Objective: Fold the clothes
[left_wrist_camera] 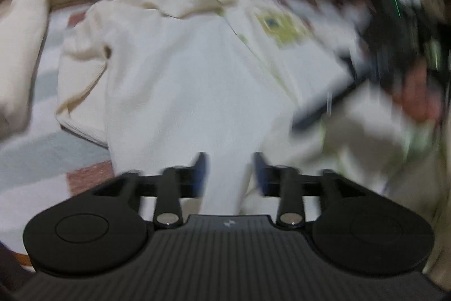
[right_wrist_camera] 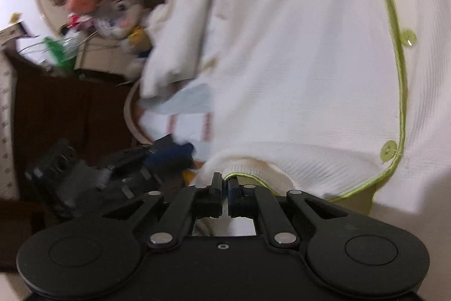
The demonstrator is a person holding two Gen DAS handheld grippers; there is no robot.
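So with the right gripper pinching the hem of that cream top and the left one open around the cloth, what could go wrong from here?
1. The right hand-held gripper bites only the green-piped hem of the cream top; a pull might slip it free.
2. The left hand-held gripper stands open with a fold between its fingers, so that side may sag and crease.
3. The loose sleeve lies bunched beside the stuffed toy and could fold in crooked.

The right gripper [right_wrist_camera: 224, 182] has its jaws closed on the green-trimmed hem of the cream cardigan [right_wrist_camera: 296, 61]. Left of the cardigan sit a plush toy [right_wrist_camera: 115, 16] and the left gripper [right_wrist_camera: 166, 154].
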